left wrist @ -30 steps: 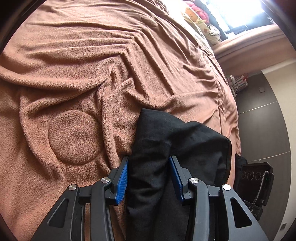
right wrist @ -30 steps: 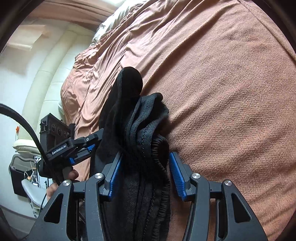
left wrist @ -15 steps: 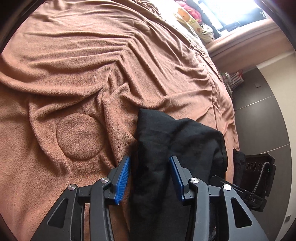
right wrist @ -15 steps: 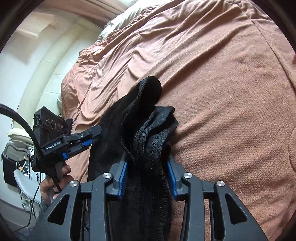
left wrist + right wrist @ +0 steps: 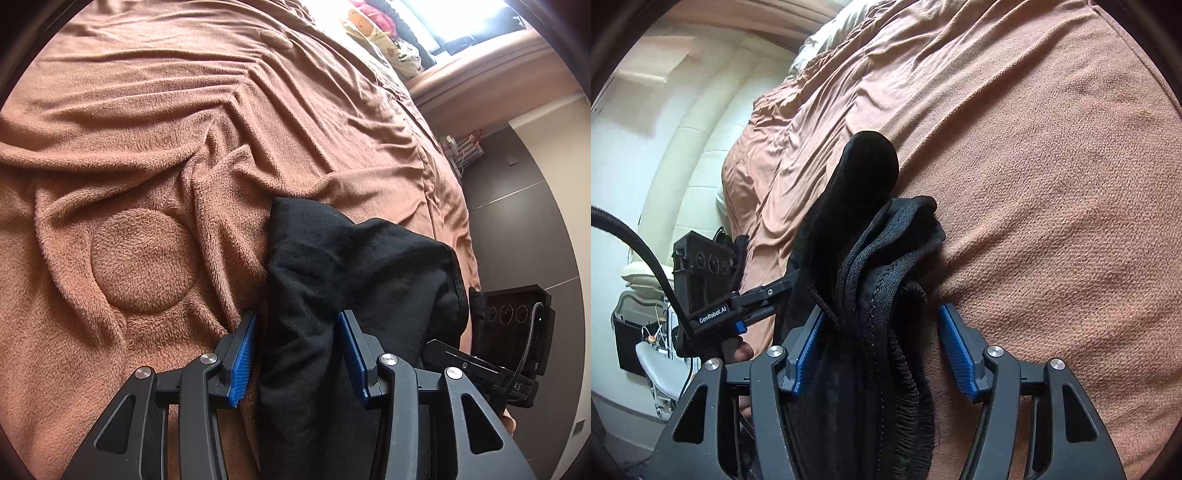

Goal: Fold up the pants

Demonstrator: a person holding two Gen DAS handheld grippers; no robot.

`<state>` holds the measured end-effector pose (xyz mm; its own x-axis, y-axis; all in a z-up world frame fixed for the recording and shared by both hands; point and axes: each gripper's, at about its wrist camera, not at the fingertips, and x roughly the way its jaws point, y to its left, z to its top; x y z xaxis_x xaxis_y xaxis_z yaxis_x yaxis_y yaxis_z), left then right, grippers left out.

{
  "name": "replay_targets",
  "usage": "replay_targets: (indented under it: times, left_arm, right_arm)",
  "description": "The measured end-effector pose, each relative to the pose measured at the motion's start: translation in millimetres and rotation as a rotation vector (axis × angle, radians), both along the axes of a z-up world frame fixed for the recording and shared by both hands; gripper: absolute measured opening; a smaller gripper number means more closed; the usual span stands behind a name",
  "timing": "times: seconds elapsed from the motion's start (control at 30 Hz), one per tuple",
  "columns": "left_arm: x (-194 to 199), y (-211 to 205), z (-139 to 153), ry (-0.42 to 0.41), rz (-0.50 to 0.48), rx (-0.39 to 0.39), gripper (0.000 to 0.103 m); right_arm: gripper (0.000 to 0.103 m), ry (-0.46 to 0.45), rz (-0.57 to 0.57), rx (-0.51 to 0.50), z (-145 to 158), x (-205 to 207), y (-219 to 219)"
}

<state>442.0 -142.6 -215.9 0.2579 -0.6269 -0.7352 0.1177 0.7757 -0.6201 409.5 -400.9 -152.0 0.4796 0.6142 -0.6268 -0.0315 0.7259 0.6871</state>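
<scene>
Black pants [image 5: 343, 266] lie bunched on a brown fleece blanket [image 5: 147, 155] on a bed. My left gripper [image 5: 297, 354] has its blue pads wide apart on either side of a fold of the cloth, open. In the right wrist view the pants' elastic waistband [image 5: 882, 280] stands bunched between the pads of my right gripper [image 5: 879, 350], whose jaws are spread with a gap on the right side, open. The left gripper also shows at the left of the right wrist view [image 5: 753, 299], at the pants' other end.
The blanket has creases and a round quilted patch [image 5: 142, 258]. Pillows and soft toys [image 5: 384, 33] lie at the bed's head. A cream padded headboard [image 5: 676, 162] and clutter stand beside the bed. A dark wall and floor [image 5: 517, 192] are to the right.
The right gripper closed partly on the waistband half a second ago and has now spread open again. The left gripper stays open and shifted slightly along the pants.
</scene>
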Motion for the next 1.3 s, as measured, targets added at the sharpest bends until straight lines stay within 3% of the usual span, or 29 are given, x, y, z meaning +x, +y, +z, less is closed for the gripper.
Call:
replay_targets:
  times: [0.1, 0.13, 0.17, 0.2, 0.3, 0.53, 1.3]
  left_arm:
    - [3.3, -2.9, -0.5, -0.002, -0.005, -0.011, 0.039]
    - [3.6, -3.5, -0.4, -0.004, -0.005, -0.010, 0.036]
    - [3.5, -4.0, 0.0, -0.006, -0.007, -0.009, 0.028]
    - [3.0, -4.8, 1.3, -0.012, -0.009, -0.008, 0.022]
    - [-1.7, -6.8, 10.0, -0.052, -0.014, 0.006, 0.014]
    - [-12.7, -4.8, 33.5, -0.115, -0.001, 0.011, 0.012]
    - [-72.9, 30.6, 147.3, -0.322, 0.075, -0.054, 0.010]
  right_arm:
    - [0.059, -0.010, 0.005, -0.031, 1.5, 1.3, 5.7]
    - [0.055, -0.015, 0.007, -0.042, 2.7, 1.1, 7.7]
    - [0.043, -0.020, 0.013, -0.048, 3.5, 1.1, 10.0]
    - [0.038, -0.017, 0.020, -0.047, 3.6, 2.0, 12.8]
    - [0.030, -0.031, 0.013, -0.078, 7.6, -1.8, 14.7]
    - [0.023, -0.109, 0.009, -0.141, 29.2, -20.7, 28.5]
    - [0.021, -0.350, -0.011, -0.210, 108.8, -124.3, 69.1]
